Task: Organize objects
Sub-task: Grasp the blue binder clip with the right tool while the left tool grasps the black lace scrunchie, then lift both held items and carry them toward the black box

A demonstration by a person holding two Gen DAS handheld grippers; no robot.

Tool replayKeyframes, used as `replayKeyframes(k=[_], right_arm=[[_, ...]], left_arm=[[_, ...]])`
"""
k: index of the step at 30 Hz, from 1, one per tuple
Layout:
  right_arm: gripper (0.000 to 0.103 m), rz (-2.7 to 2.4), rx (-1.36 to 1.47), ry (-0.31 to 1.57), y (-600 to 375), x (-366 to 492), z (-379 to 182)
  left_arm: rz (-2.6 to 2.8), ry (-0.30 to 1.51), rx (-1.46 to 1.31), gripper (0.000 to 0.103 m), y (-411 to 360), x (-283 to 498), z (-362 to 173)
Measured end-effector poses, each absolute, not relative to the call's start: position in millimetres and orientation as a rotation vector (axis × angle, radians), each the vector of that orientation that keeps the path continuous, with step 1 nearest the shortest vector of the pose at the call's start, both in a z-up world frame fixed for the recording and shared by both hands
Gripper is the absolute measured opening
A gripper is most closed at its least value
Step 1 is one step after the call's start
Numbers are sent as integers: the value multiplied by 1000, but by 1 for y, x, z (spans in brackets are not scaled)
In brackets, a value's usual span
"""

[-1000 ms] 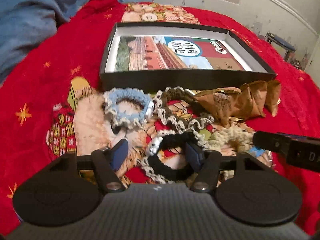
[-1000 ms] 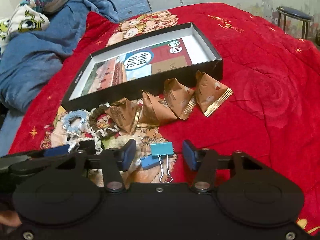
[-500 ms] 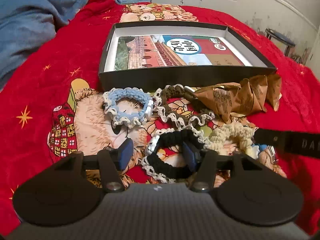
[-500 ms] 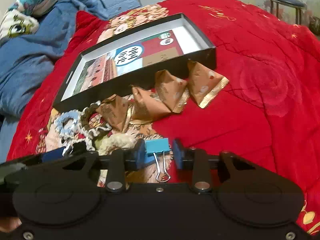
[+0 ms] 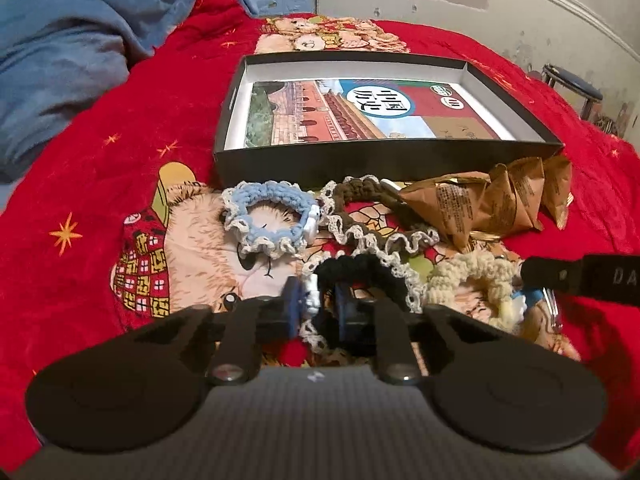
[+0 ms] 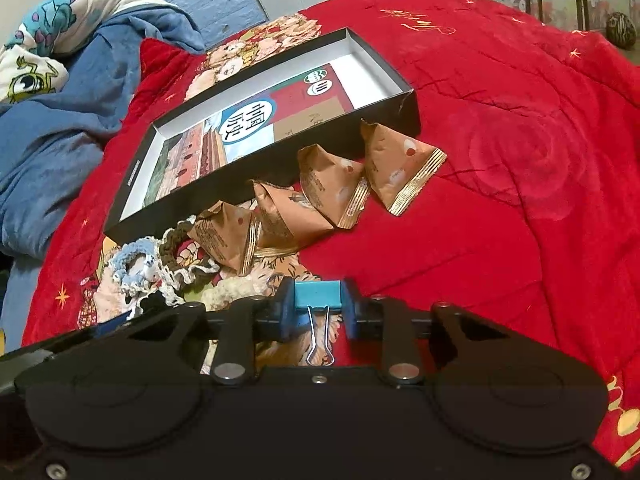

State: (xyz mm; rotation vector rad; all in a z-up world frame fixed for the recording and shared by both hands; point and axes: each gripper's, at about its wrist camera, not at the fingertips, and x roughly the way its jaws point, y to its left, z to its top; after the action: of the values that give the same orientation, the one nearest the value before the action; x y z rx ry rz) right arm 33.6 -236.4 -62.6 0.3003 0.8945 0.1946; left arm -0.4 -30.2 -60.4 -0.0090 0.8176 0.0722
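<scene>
Low centre: right gripper point(image 6: 318, 312) pinching turquoise metal binder clip point(image 6: 318, 295), wire handles hanging; left gripper point(image 5: 316, 306) clamping black crocheted lace-edged scrunchie point(image 5: 360, 270).

A printed sheet point(image 5: 360, 114) lying inside the black box point(image 5: 384, 162) carries a round blue-edged badge with large Chinese characters, 中国历史 (seen upside down). White letters "DA" mark the right gripper's black finger point(image 5: 580, 278), cut off at the frame edge.
</scene>
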Motion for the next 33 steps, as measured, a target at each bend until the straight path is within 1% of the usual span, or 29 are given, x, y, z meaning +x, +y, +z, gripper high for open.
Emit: replayKeyframes(k=[5,20,33], right_arm=[[24,202,303,887,-235,34,-62],[24,252,320,855,-234,29,-55],[24,387,410,749,-227,17,-29]], left_arm=[[74,816,-1,15,-31,-2,-58],[101,754,65,15,-39,-18,-43],[108,659,52,15,-34,-26,-21]])
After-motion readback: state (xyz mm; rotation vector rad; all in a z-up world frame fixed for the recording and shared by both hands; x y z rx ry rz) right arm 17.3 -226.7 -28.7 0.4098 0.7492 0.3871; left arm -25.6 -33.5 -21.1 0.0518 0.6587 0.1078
